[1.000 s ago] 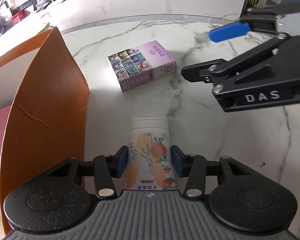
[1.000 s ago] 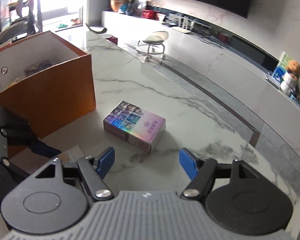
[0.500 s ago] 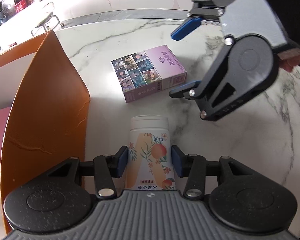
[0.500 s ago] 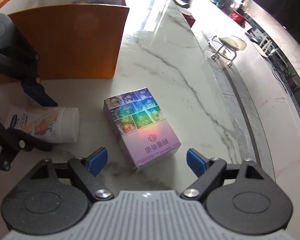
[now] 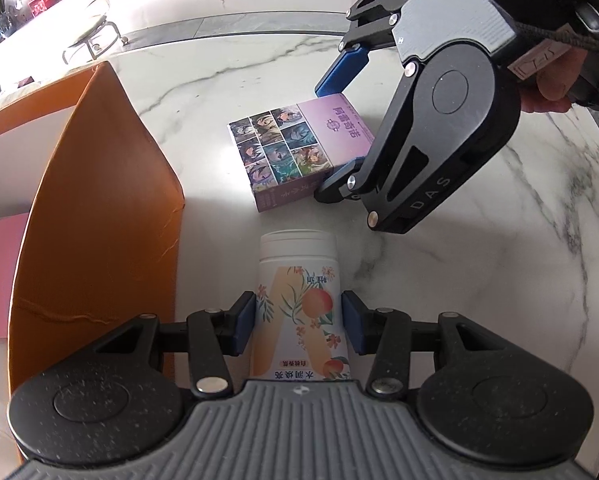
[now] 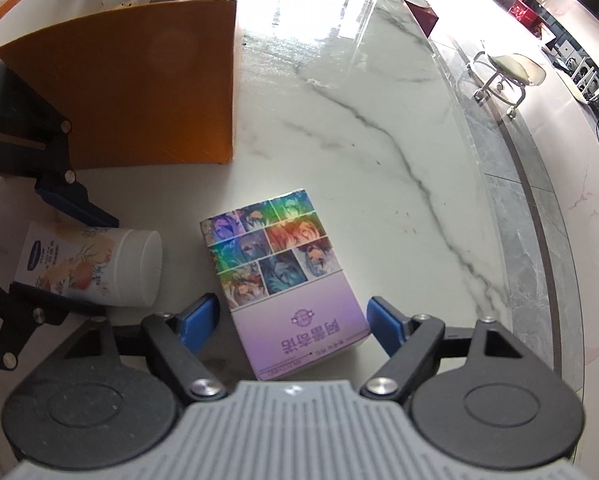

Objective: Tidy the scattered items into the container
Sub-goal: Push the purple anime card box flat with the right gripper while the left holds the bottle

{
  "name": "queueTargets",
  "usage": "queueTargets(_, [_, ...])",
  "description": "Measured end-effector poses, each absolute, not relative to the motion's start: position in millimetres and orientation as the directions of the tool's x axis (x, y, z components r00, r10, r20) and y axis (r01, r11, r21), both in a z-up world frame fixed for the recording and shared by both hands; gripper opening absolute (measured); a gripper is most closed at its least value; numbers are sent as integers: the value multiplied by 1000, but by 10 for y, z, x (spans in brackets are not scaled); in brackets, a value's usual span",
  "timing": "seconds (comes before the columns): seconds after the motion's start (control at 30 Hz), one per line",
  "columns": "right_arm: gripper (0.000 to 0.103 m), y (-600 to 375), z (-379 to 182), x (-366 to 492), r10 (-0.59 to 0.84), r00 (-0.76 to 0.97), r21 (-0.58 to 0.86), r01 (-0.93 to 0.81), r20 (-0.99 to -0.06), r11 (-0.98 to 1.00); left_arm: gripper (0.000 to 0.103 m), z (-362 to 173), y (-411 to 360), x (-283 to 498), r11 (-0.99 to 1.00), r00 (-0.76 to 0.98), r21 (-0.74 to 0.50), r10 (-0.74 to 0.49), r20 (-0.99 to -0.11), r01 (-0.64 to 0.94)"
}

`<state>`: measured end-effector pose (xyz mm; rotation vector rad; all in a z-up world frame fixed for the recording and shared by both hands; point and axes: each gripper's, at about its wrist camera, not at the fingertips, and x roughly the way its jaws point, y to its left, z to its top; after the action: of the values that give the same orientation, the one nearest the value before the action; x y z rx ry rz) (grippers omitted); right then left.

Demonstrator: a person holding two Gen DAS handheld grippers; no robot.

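Note:
A white bottle with a peach print (image 5: 299, 300) lies on the marble table, and my left gripper (image 5: 298, 322) is shut on its body. The same bottle (image 6: 99, 268) and left gripper (image 6: 65, 254) show at the left of the right wrist view. A purple card box with picture panels (image 6: 275, 264) lies flat beside the bottle. My right gripper (image 6: 293, 322) straddles the box's near end, its jaws closing, with a thin gap still showing at the left pad. From the left wrist view the right gripper (image 5: 339, 132) hangs over the box (image 5: 283, 152). The orange container (image 5: 99, 200) stands at the left.
The container's orange wall (image 6: 139, 92) stands close behind the left gripper; a pink item (image 5: 3, 272) lies inside. A person's hand (image 5: 555, 80) holds the right gripper. The table's curved edge (image 6: 539, 240) runs along the right, with a stool (image 6: 511, 68) beyond it.
The right gripper rolled, swung in over the card box and came down, so the box now lies between its pads. The left gripper kept its hold on the bottle.

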<state>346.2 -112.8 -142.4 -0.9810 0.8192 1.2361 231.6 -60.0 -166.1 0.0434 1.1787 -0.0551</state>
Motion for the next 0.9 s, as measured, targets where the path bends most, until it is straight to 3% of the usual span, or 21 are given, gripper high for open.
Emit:
queueTargets(0.07, [76,-1120,-1426,3442,370,155,-141,-988,-916,64,54,-1660,-594,2309,998,381,6,-20,-925,65])
queueTargets(0.53, [73,-1453,-1430,3122,321,240,-145,-946,-916,291,54,-1673,-532,2203,998,397,-12,-38,-917,68])
queueTargets(0.9, [72,-1927,-1328,2436,256,312,-157,-861,-915,484,53,-1657,-654,1949,987,401,-49,-109,-909,156])
